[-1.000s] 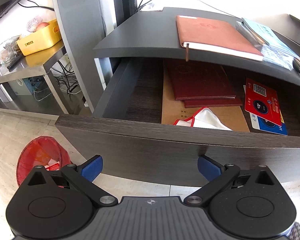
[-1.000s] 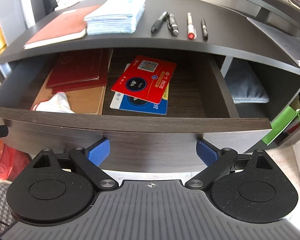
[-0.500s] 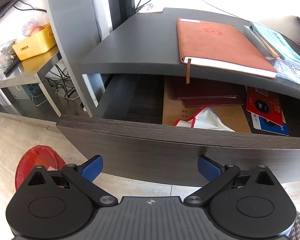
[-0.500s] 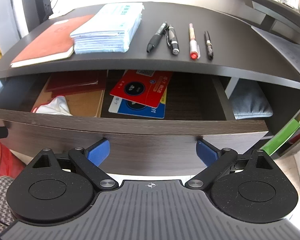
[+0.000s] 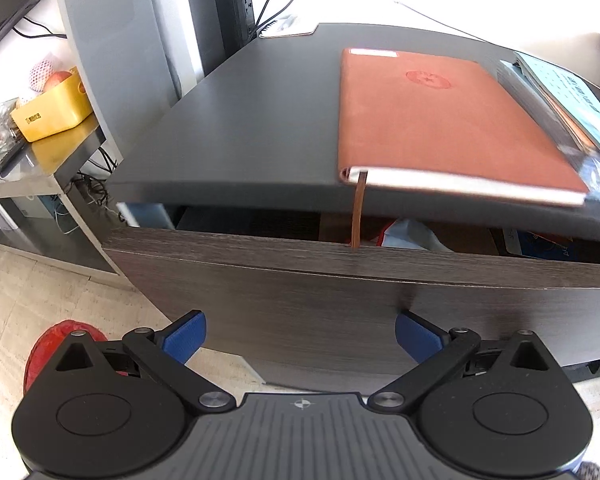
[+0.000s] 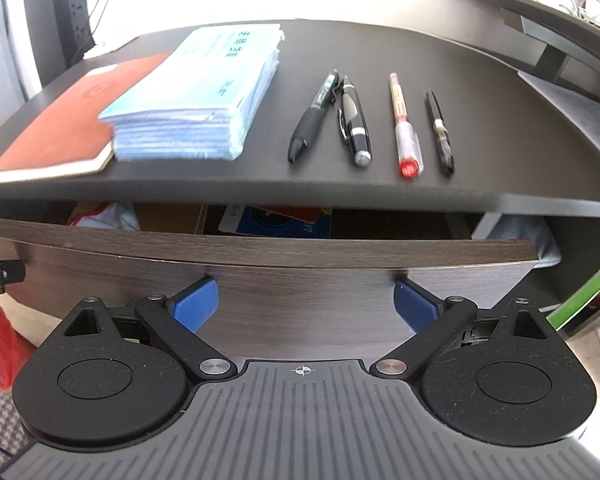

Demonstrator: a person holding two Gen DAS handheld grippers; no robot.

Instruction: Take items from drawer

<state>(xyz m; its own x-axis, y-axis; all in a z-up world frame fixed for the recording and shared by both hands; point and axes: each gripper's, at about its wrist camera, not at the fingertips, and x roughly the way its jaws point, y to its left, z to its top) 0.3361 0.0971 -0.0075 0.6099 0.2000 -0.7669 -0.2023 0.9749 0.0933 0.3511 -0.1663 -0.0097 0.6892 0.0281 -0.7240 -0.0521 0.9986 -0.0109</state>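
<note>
The dark wood drawer front point(image 5: 340, 292) point(image 6: 260, 276) stands close before both grippers, with only a narrow gap left under the desk top. Through the gap I see a white-and-red cloth point(image 5: 410, 236) point(image 6: 108, 216), a brown envelope point(image 6: 168, 218) and red and blue cards point(image 6: 288, 220). My left gripper point(image 5: 300, 336) is open, its blue pads point(image 5: 184, 336) right at the drawer front, nothing between them. My right gripper point(image 6: 306, 306) is open too, its pads point(image 6: 196, 304) against the front. On the desk top lie a brown notebook point(image 5: 440, 120) point(image 6: 60, 128), a blue paper stack point(image 6: 204, 100) and several pens point(image 6: 356, 120).
A red-lined waste bin point(image 5: 52, 348) sits on the floor at lower left. A metal side table point(image 5: 40, 160) carries a yellow box point(image 5: 52, 116). A grey cushion point(image 6: 540, 236) sits in the open shelf right of the drawer. A green clip point(image 6: 580, 300) is at far right.
The drawer has slid in from wide open to a narrow gap, hiding most of its contents. Both grippers have moved forward with the drawer front and stayed open.
</note>
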